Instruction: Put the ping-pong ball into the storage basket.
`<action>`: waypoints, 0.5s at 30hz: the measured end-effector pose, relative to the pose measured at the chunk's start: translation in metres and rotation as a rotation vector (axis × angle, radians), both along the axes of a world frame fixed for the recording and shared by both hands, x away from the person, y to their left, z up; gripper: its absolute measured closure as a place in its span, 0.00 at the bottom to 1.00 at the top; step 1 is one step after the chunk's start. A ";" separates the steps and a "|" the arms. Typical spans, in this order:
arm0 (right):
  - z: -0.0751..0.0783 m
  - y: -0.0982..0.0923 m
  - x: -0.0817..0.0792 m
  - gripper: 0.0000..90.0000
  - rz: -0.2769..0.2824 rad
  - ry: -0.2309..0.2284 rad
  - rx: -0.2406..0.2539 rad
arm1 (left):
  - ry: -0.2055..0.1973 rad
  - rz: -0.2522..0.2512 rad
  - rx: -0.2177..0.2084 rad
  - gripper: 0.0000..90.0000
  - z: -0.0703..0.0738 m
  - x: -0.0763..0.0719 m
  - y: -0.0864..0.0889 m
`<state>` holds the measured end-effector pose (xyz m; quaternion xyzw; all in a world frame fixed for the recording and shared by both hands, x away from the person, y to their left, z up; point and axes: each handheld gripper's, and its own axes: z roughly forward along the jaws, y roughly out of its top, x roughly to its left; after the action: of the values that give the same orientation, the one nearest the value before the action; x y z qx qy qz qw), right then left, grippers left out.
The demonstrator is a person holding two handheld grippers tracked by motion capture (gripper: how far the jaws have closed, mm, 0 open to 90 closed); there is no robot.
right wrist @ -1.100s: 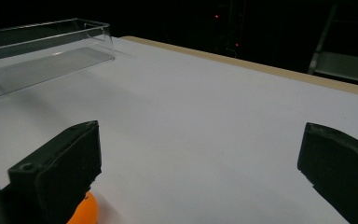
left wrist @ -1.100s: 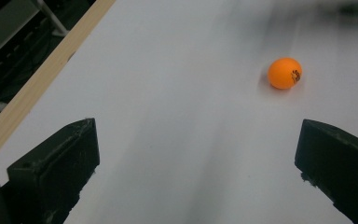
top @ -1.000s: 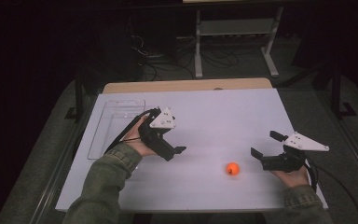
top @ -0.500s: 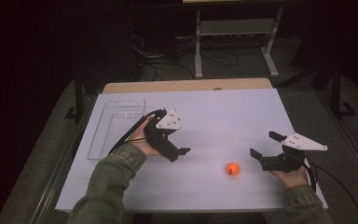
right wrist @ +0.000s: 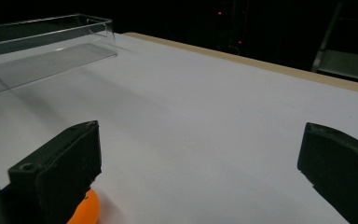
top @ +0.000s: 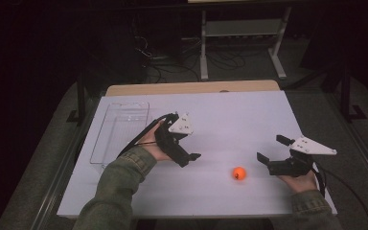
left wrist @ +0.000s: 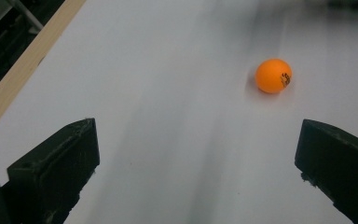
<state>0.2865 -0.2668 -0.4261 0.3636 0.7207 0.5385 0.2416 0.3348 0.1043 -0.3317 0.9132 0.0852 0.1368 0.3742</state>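
High view: left hand-held gripper (top: 188, 152) has shifted slightly toward the ball since the earlier frames; its jaws stand wide apart and hold nothing. Right hand-held gripper (top: 271, 153) sits almost where it was, jaws likewise spread and empty. The orange ball (top: 239, 173) has not moved; it rests on the white desk (top: 230, 115) between the two grippers, nearer the right one, touching neither. Left gripper view: the ball (left wrist: 273, 75) is smooth, round and orange with a small dark printed mark, too small to read. A clear plastic tray (top: 120, 130) lies at the desk's left side, well apart from the ball.
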 end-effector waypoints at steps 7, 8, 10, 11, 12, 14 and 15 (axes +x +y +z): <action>0.000 0.001 0.000 0.00 0.004 0.000 -0.005 | 0.007 -0.012 0.013 0.00 -0.002 0.001 -0.007; 0.000 0.000 0.000 0.00 0.004 0.000 -0.004 | 0.010 -0.013 0.014 0.00 -0.003 0.001 -0.009; 0.000 0.000 0.000 0.00 0.004 0.000 -0.003 | 0.017 -0.023 0.016 0.00 -0.004 0.000 -0.012; 0.000 0.000 0.000 0.00 0.004 0.001 -0.003 | 0.019 -0.030 0.019 0.00 -0.005 0.000 -0.013; 0.000 0.000 0.000 0.00 0.003 0.001 -0.002 | 0.020 -0.034 0.025 0.00 -0.005 -0.001 -0.015; 0.000 -0.001 0.000 0.00 0.001 0.001 0.000 | 0.023 -0.041 0.032 0.00 -0.007 -0.001 -0.018; 0.000 -0.001 0.000 0.00 0.000 0.002 0.001 | 0.024 -0.042 0.032 0.00 -0.007 -0.001 -0.019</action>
<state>0.2863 -0.2676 -0.4258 0.3641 0.7207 0.5385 0.2408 0.3337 0.0849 -0.3387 0.9223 0.0681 0.1194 0.3611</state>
